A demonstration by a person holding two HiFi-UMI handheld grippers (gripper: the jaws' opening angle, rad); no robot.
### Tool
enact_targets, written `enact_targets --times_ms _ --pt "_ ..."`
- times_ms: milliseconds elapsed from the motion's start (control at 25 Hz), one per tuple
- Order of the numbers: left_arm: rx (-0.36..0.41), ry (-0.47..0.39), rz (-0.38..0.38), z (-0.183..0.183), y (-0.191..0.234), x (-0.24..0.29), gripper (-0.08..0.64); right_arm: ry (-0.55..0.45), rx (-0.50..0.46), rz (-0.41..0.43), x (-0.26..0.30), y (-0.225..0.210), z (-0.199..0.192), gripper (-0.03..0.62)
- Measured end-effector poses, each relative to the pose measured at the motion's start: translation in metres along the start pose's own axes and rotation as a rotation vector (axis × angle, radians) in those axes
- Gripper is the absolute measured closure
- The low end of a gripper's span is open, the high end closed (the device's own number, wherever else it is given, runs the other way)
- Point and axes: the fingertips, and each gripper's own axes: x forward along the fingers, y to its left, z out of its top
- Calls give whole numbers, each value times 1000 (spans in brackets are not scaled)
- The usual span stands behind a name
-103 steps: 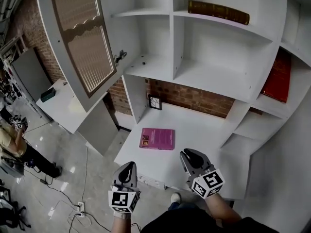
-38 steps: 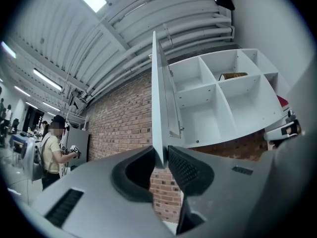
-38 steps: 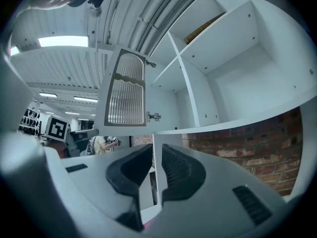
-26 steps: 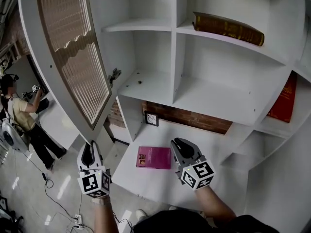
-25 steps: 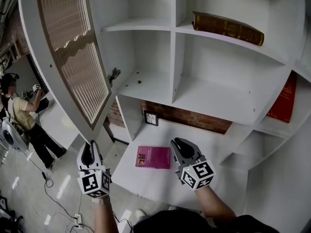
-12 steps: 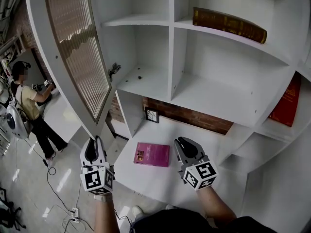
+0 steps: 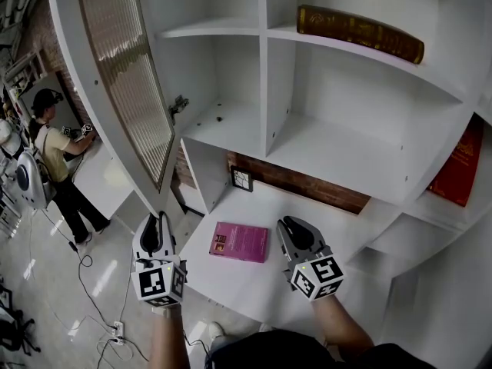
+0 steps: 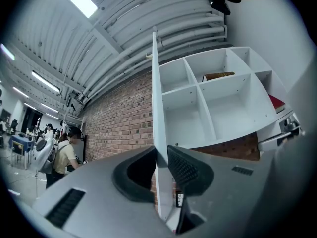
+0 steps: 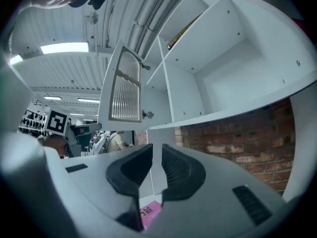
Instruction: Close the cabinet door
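Cabinet door (image 7: 115, 91) stands wide open on the cabinet's (image 7: 338, 129) left side. Left gripper (image 7: 157, 223) sits just under the door's lower corner, jaws half apart and empty, lined up with the door's edge. Right gripper (image 7: 292, 229), jaws slightly apart and empty, hovers by the cabinet's book (image 7: 241, 241).
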Motion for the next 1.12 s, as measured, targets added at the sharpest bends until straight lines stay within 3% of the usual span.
enact_targets --times_ms 320,640,1120 --pt "8 -12 -55 8 -43 7 474 12 11 -35 -20 -24 -9 526" --pt "24 3 -51 1 -62 13 469 5 17 -97 -44 -42 -9 526" --pt "32 -4 -192 -1 -115 36 456 -11 15 -202 -72 -58 -5 527"
